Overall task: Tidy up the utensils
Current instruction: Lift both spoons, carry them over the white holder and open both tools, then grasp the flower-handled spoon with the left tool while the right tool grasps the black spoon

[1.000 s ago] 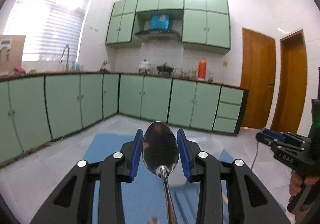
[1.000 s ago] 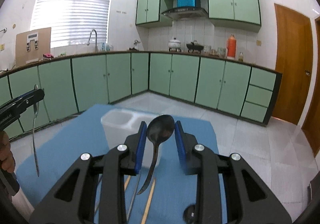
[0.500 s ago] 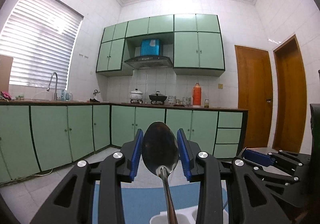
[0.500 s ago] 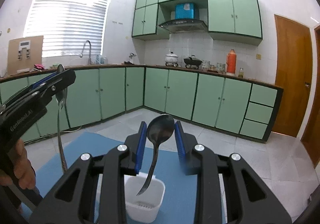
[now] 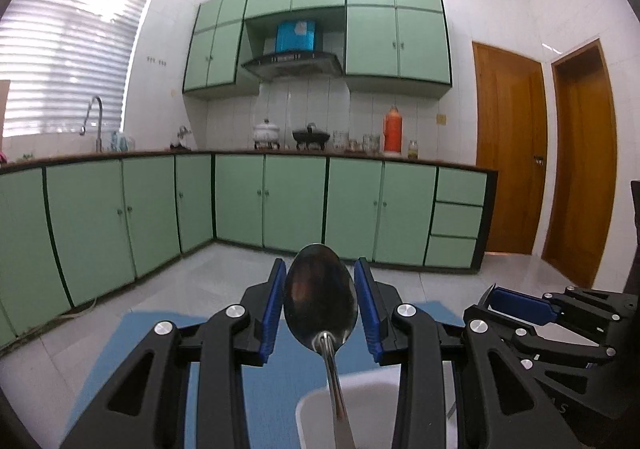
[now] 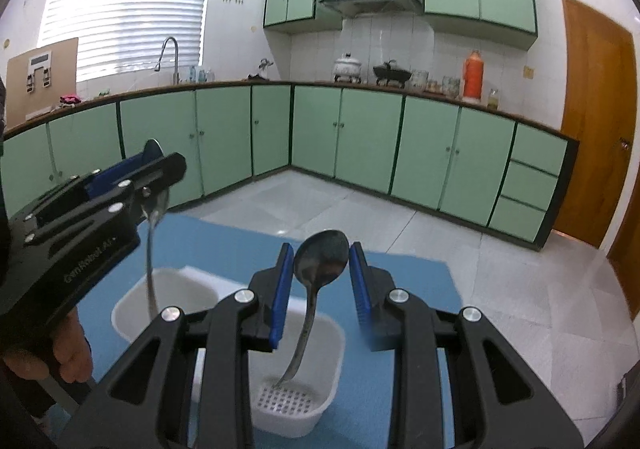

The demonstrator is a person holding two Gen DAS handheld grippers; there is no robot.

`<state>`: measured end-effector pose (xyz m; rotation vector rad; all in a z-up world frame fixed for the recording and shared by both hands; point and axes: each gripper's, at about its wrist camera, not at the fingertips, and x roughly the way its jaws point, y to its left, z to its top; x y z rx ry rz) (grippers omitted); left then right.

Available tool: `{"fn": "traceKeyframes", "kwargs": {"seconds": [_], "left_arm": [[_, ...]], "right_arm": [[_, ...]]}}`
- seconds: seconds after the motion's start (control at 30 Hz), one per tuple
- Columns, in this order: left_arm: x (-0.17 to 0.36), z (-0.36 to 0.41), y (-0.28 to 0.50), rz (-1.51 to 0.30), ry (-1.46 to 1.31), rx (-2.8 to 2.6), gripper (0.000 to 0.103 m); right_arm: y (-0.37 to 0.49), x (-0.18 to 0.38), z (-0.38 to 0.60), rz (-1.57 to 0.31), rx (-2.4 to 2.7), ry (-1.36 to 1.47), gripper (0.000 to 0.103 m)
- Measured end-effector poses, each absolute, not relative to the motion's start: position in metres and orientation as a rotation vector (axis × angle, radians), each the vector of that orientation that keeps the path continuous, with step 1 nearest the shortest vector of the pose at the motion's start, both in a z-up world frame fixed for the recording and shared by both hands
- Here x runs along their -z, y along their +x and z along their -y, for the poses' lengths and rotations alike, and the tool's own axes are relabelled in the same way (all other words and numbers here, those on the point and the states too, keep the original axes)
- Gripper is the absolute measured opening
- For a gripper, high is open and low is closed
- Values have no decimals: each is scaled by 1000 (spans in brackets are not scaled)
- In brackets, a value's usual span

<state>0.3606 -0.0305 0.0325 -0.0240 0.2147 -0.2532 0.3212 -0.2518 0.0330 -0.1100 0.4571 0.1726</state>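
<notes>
My left gripper (image 5: 320,307) is shut on the bowl of a steel spoon (image 5: 320,301) whose handle hangs down into a white two-compartment holder (image 5: 360,401). In the right wrist view that gripper (image 6: 154,173) holds its spoon (image 6: 151,249) over the holder's left compartment (image 6: 168,297). My right gripper (image 6: 320,277) has its pads apart around the bowl of a second spoon (image 6: 320,261). That spoon's handle tip rests on the perforated bottom of the right compartment (image 6: 292,397). The right gripper also shows in the left wrist view (image 5: 520,301).
The holder stands on a blue mat (image 6: 224,245) on a pale table. Green kitchen cabinets (image 6: 360,137), a counter with pots and an orange flask (image 6: 473,75) and wooden doors (image 6: 596,121) lie beyond.
Both grippers have lifted and carried their spoons forward over the white holder, then lowered the handles into it. The right gripper's pads have opened a little around its spoon.
</notes>
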Motion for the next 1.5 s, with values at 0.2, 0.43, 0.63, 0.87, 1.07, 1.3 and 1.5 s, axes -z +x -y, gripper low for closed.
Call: {"fn": "traceKeyframes", "kwargs": {"seconds": [0.2,0.43,0.63,0.87,1.07,1.3,1.5], "left_arm": [[-16,26,359,-275,-21,255,38],[-17,13,337,-305,-45,245,68],[-23,-8,296,-342,-47,211,94],[1,-28,241,-495,-40,176,97],[47,-28,214,-667,18,91,97],[81,-32,208,-775,6,42,96],[92,-33,209,-822,-23,61,80]], "right_arm": [[312,-19,252,-487,-179,-98,28],[289,-27,263,-442,-162,-81,53],[256,-33,281,-422,-104,-75,77],[203,-14,288,-453,-87,-113,87],[171,10,294,-507,-64,-106,87],[147,33,302,-562,-43,-85,86],[142,42,312,-587,-24,-73,86]]}}
